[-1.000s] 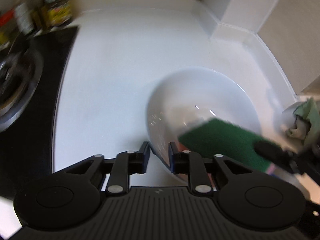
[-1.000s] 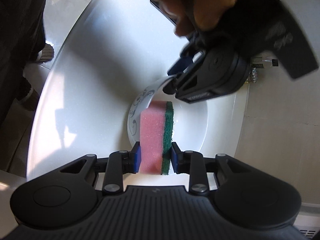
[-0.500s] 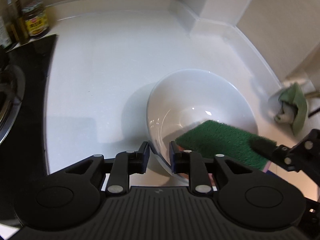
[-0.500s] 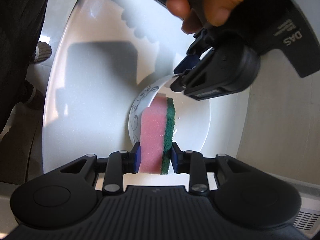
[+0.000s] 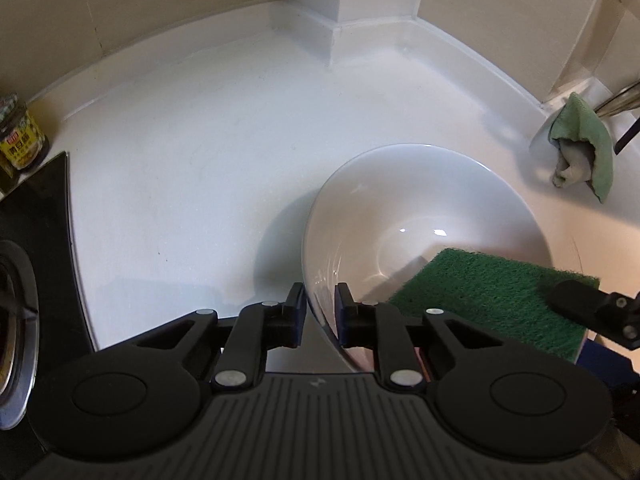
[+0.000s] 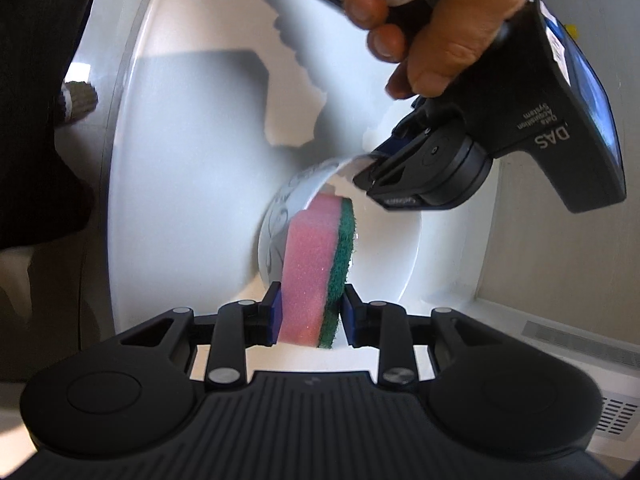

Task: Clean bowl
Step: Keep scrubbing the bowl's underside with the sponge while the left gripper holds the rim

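Left wrist view shows my left gripper (image 5: 319, 312) with the near rim of the white bowl (image 5: 420, 216) between its two fingers. The jaws were closing a little just now, but I cannot tell if the pads really press on the rim or only stand on both sides of it. The bowl sits on the white table (image 5: 192, 168), tilted toward me, with its inside open to the camera. The green scrub face of the sponge (image 5: 488, 304) lies against the inner wall of the bowl on the right side, and one black finger of my right gripper (image 5: 576, 300) reaches in over that green face from the right edge.

From the right wrist view, my right gripper (image 6: 308, 316) is clenched on the sponge (image 6: 312, 272), the pink foam on the left pad and the green layer on the right pad. The far end of the sponge goes into the bowl (image 6: 384, 264), which has a dark scroll pattern on its outer wall. My left hand (image 6: 448, 20) holds the left gripper (image 6: 364, 168) above, and that gripper meets the top rim of the bowl.

Further on the table, a small jar (image 5: 20, 140) stands at the left edge beside a black stove top (image 5: 36, 232), and a green cloth (image 5: 584, 148) lies at the far right, well apart from the bowl.
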The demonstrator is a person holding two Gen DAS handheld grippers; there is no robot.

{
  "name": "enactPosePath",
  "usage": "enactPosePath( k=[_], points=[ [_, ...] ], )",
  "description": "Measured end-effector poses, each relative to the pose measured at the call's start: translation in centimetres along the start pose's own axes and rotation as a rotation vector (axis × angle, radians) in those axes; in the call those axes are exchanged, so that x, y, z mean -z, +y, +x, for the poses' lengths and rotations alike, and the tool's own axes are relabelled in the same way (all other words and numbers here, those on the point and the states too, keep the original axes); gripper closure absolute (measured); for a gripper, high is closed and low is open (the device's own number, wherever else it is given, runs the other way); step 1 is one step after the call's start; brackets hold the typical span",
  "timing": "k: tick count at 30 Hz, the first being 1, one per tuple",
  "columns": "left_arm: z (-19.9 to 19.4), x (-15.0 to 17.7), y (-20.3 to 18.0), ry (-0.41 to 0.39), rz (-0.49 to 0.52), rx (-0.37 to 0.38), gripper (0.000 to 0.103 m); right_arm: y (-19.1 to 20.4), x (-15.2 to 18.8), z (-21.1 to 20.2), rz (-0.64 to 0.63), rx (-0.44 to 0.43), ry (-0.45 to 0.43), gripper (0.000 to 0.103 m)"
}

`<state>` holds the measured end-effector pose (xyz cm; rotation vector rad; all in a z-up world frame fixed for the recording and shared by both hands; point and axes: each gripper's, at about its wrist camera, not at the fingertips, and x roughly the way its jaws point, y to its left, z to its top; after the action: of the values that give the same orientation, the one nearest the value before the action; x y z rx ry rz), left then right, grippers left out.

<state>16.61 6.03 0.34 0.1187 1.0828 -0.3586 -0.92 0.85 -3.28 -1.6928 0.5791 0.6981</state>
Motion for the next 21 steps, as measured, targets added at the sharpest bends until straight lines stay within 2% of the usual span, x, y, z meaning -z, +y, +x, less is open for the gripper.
enactPosePath(
  k=[4,7,9,12,14,15,16,18,21],
  points=[
    [-1.7,1.4,0.3,-0.008,-0.081,0.011,0.078,-0.3,-0.6,0.4,0.004,-0.004,0.009,0.077],
    [-1.8,1.9,0.2,-0.015,-0.093,0.007,0.079,-0.5,-0.9,0.2,0.012,-0.007,0.003,0.077],
    [-1.3,1.6,0.3,-0.013,-0.077,0.01,0.083,-0.8,-1.3,0.1,0.02,-0.008,-0.014,0.077],
    [-0.4,0.1,0.7,-0.007,0.0,0.006,0.089,-1.1,-1.3,0.5,0.018,-0.009,-0.04,0.077],
    [-0.1,-0.9,1.1,-0.007,0.012,0.016,0.092,-1.3,-0.8,-0.1,0.011,-0.014,-0.045,0.077],
    [0.0,-1.1,1.4,-0.005,0.0,0.024,0.092,-1.3,-0.6,1.0,0.001,-0.017,-0.038,0.077],
    [0.1,-1.2,1.7,-0.001,-0.016,0.032,0.091,-1.3,-0.5,1.9,-0.008,-0.017,-0.03,0.077],
    [0.1,-1.1,2.3,0.001,-0.051,0.045,0.082,-1.4,0.0,2.5,-0.005,-0.012,-0.018,0.077],
    [-1.2,0.5,2.7,0.001,-0.116,0.061,0.08,-1.6,0.1,3.1,0.007,-0.012,-0.007,0.077]
  ],
)
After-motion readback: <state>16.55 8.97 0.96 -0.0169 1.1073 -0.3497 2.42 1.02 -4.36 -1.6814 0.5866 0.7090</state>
